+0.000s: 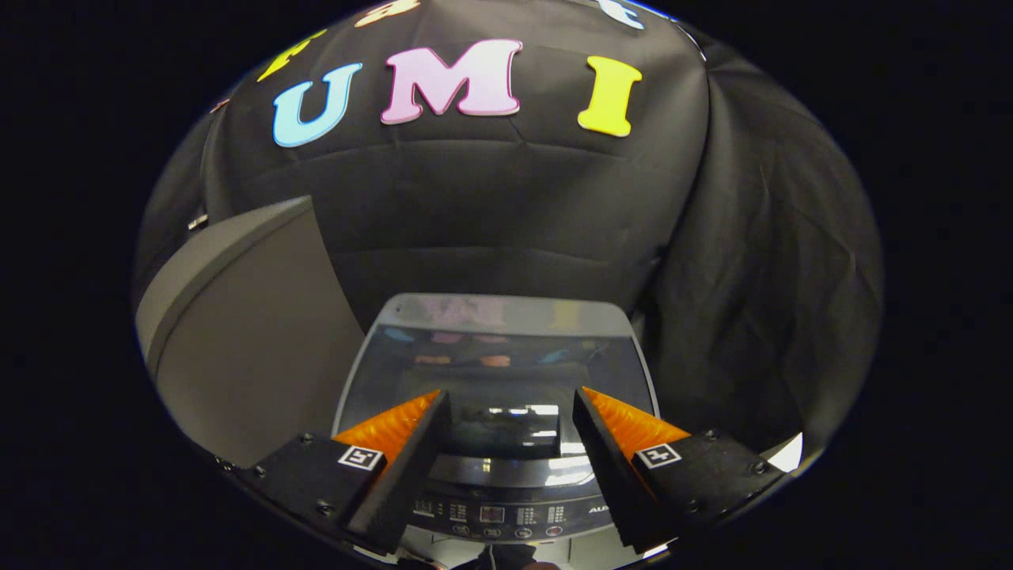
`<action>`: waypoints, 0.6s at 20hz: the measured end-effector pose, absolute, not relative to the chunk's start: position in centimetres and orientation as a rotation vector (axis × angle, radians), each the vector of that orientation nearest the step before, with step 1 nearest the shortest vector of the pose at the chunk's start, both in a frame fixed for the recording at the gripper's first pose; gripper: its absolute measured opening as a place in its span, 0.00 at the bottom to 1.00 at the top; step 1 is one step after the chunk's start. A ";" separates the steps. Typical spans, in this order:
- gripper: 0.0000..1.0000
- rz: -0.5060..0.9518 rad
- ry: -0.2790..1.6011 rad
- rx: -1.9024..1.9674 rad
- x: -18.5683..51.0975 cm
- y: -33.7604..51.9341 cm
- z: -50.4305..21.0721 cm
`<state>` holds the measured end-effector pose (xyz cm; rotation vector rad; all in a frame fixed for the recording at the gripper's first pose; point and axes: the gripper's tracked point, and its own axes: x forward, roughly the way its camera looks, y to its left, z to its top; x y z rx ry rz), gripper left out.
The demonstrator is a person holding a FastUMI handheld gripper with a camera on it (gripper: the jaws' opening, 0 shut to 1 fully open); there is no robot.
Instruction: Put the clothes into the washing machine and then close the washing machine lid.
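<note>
The gripper (506,412) stood wide and empty above the washing machine (495,475), whose glass lid (491,356) apparently lay flat, seemingly closed; a grey panel (253,332) stood left.

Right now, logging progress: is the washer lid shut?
Shut: the glass lid lies flat over the washing machine, beyond the open gripper.

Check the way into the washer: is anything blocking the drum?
Yes. The glass lid lies flat over the washing machine, covering the drum. The gripper hovers over it, jaws open and empty, so nothing can go in until the lid is raised.
</note>
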<state>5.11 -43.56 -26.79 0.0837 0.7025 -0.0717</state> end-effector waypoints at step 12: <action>0.99 -0.133 0.106 0.118 10.0 -42.5 -2.8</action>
